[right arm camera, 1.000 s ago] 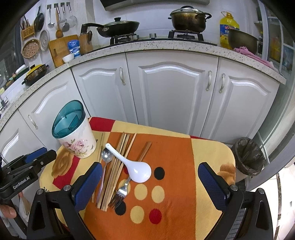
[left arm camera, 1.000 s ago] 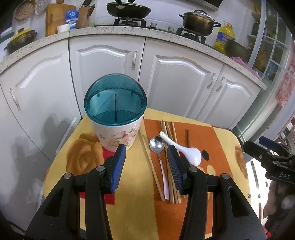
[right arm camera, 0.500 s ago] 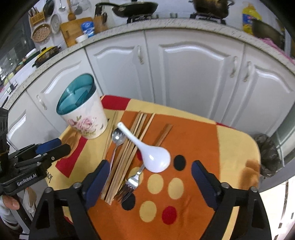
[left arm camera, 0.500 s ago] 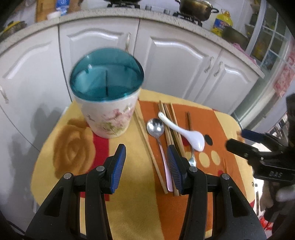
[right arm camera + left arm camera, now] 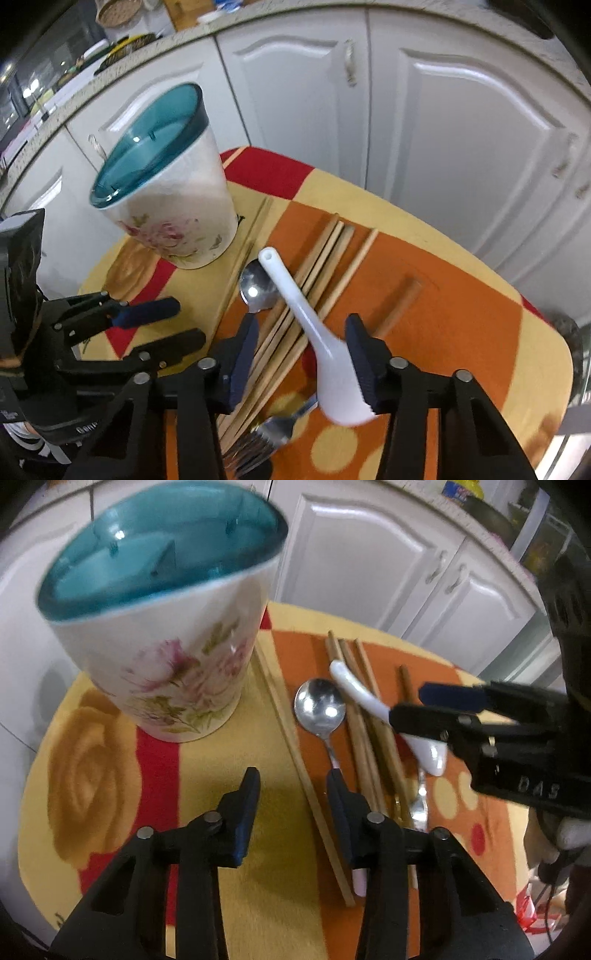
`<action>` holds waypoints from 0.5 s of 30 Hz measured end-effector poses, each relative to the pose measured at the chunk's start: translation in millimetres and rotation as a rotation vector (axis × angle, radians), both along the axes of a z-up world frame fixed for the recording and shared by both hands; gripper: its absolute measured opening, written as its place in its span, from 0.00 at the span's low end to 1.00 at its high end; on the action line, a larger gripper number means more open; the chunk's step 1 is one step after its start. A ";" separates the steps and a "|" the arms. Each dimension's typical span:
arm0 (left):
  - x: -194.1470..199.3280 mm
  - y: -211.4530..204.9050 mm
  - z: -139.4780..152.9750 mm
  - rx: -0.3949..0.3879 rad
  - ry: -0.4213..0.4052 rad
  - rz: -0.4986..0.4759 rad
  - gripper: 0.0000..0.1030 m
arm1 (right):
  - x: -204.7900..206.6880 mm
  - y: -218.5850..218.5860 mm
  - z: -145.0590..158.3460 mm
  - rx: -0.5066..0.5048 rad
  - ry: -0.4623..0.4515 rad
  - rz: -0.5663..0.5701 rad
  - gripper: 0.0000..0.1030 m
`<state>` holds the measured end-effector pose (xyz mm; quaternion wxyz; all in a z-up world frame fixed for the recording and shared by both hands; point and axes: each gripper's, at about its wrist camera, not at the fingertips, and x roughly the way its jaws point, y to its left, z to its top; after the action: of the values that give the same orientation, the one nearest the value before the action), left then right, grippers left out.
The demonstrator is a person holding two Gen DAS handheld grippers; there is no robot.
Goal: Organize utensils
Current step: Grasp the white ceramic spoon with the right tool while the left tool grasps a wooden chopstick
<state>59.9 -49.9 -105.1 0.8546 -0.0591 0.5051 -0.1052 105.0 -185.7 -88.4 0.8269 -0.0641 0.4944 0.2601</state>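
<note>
Now the right tongs [image 5: 301,338] have just been closing around the white spoon [image 5: 325,354], which lies across the chopsticks [image 5: 295,314] on the table [image 5: 461,314]. Squeeze its neck gently, lift straight up. The left tongs [image 5: 291,799] hang unclenched, closing over one chopstick [image 5: 295,746], beside the flowered cup [image 5: 173,638].

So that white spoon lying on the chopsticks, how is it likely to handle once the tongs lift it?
The white spoon looks glossy and glazed, so it may slip between the pads of the right tongs, whose jaws have been closing around it. It looks ceramic: probably stiff, and liable to chip if dropped. Resting across the chopsticks, it could rock or nudge them as it lifts.
</note>
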 end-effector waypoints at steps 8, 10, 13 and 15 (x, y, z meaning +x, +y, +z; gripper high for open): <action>8.8 -5.3 -11.5 -0.025 0.024 -0.023 0.16 | 27.8 5.0 -29.7 0.002 0.112 0.040 0.23; 8.1 -5.0 -12.8 -0.036 0.036 -0.030 0.09 | 29.4 0.7 -30.8 0.038 0.130 0.029 0.21; 1.9 -1.8 -12.6 -0.057 0.047 -0.033 0.06 | 27.1 -9.3 -25.5 0.082 0.144 0.005 0.12; -7.8 3.1 -10.6 -0.069 0.048 -0.045 0.06 | 22.5 -15.8 -20.4 0.095 0.147 -0.011 0.12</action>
<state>52.1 -46.8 -115.7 0.8370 -0.0797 0.5230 -0.1402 127.6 -201.5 -108.9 0.7919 -0.0028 0.5413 0.2828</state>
